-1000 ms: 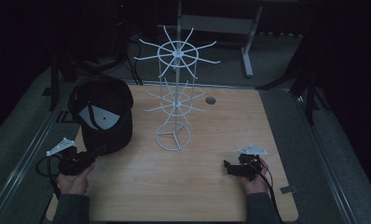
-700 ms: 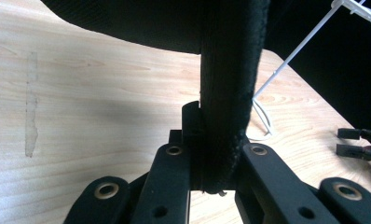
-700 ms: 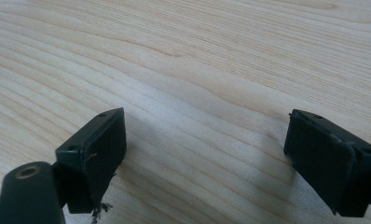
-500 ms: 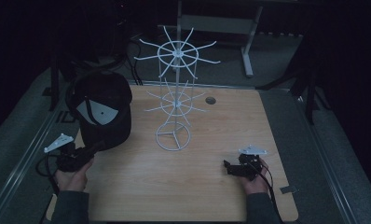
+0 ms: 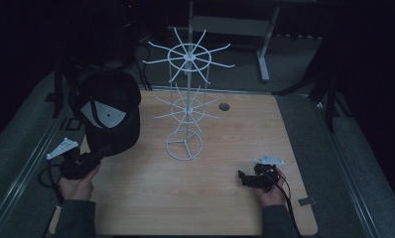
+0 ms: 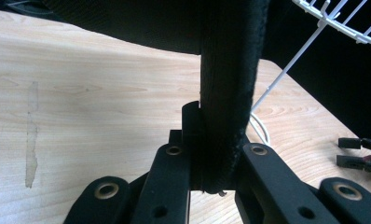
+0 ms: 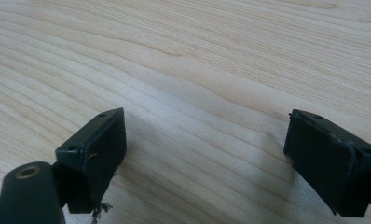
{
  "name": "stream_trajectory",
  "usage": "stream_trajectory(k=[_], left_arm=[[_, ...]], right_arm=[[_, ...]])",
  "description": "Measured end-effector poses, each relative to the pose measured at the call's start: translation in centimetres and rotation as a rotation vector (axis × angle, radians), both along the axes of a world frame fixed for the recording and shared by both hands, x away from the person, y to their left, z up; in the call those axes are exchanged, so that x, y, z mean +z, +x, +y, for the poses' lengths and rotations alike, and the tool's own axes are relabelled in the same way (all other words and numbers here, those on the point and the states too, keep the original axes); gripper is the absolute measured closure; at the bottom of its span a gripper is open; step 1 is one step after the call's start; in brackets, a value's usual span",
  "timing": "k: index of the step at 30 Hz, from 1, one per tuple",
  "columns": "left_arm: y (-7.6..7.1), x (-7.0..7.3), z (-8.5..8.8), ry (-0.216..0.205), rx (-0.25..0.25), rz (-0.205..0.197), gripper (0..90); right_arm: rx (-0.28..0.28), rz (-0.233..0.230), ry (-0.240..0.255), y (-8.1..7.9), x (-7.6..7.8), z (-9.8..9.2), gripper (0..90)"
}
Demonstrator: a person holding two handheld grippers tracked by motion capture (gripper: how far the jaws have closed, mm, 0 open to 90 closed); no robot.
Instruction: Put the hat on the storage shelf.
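My left gripper (image 5: 97,157) is clamped on the black cap's (image 5: 108,111) brim, lifting it near the tabletop's (image 5: 235,129) left edge, ready for the wire rack (image 5: 188,99); my right gripper (image 5: 241,176) rests spread, empty, near the front right corner.

Black cap (image 5: 108,114) with a pale inner label, held off the table, opening toward the camera. Its brim edge is pinched upright between jaws at the table's near-left.

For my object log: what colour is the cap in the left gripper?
Black, with a pale grey panel inside the cap; it shows best in the high view.
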State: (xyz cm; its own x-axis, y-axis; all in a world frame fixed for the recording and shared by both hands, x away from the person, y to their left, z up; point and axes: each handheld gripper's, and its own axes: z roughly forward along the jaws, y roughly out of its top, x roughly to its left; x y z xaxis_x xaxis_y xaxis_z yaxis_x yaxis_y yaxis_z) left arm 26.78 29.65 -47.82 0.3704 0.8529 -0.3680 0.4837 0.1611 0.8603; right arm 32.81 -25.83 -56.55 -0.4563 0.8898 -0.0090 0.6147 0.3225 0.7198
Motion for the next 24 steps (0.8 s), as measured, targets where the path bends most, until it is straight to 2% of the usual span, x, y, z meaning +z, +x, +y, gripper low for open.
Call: stream_trajectory(k=[24], left_arm=[[0.5,2.1,-1.0,0.035,0.007,-0.054,86.3]], right_arm=[[0.002,-0.001,-0.002,0.0,0.0,0.0,12.6]])
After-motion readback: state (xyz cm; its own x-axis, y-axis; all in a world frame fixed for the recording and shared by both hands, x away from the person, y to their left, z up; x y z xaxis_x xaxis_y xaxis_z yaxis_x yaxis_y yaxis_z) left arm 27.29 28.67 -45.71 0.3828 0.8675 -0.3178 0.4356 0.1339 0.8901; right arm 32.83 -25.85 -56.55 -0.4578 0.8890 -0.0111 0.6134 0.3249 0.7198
